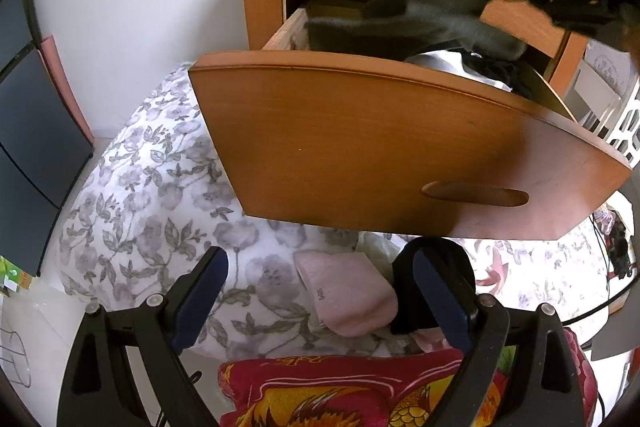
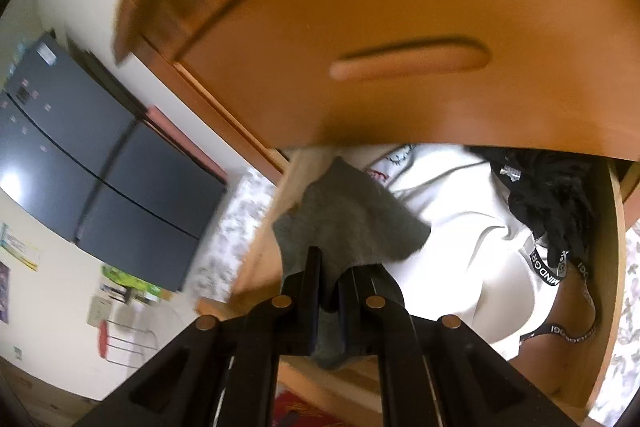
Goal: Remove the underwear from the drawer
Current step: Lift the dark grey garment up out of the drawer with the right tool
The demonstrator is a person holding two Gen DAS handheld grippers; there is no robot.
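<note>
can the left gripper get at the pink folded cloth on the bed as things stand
Probably yes: the left gripper is open and empty, the pink folded cloth lies uncovered between its fingers, and the open drawer hangs above, not between.

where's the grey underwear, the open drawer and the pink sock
grey underwear [image 2: 348,223], right wrist view, middle of the cloth
open drawer [image 1: 380,147], left wrist view, front panel
pink sock [image 1: 348,295], left wrist view, middle of it

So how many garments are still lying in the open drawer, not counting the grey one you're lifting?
2 visible: a white garment across the middle and a black garment at its right end. More may lie hidden underneath.
</note>
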